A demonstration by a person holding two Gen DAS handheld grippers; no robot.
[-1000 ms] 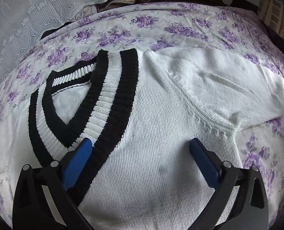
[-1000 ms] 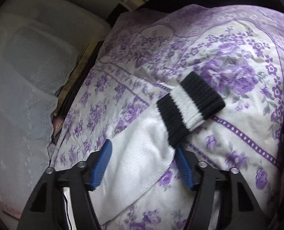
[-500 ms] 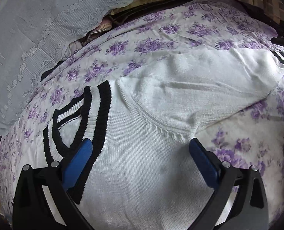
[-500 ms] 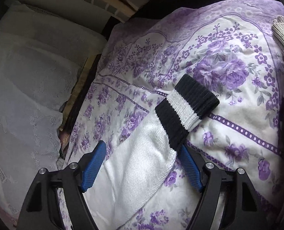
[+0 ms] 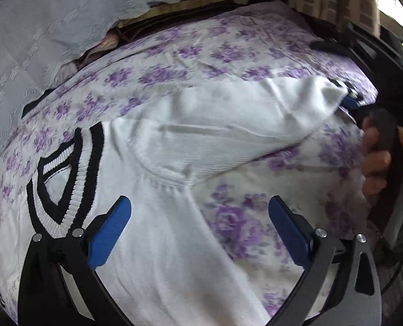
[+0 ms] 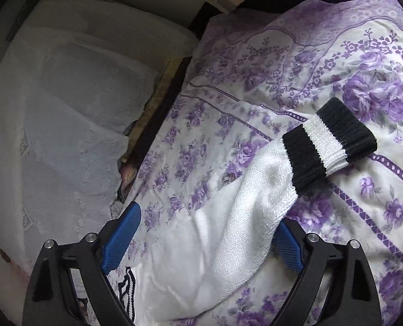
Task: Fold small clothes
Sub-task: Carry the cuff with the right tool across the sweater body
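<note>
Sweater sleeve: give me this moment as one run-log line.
sweater: flat on floral bedspread | sleeve: between right claw pads, unpinched, jaws just opening | cuff: beyond fingertips | left claw: open over body

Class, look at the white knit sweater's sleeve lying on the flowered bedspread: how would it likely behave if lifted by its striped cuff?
The sleeve would probably droop limply; it already creases softly. The ribbed striped cuff looks thicker, so likely grips well. It seems light and unbreakable.

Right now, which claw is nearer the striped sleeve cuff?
Right. The right claw straddles the sleeve just behind the cuff; the left claw hovers over the sweater's body, near the collar.
</note>
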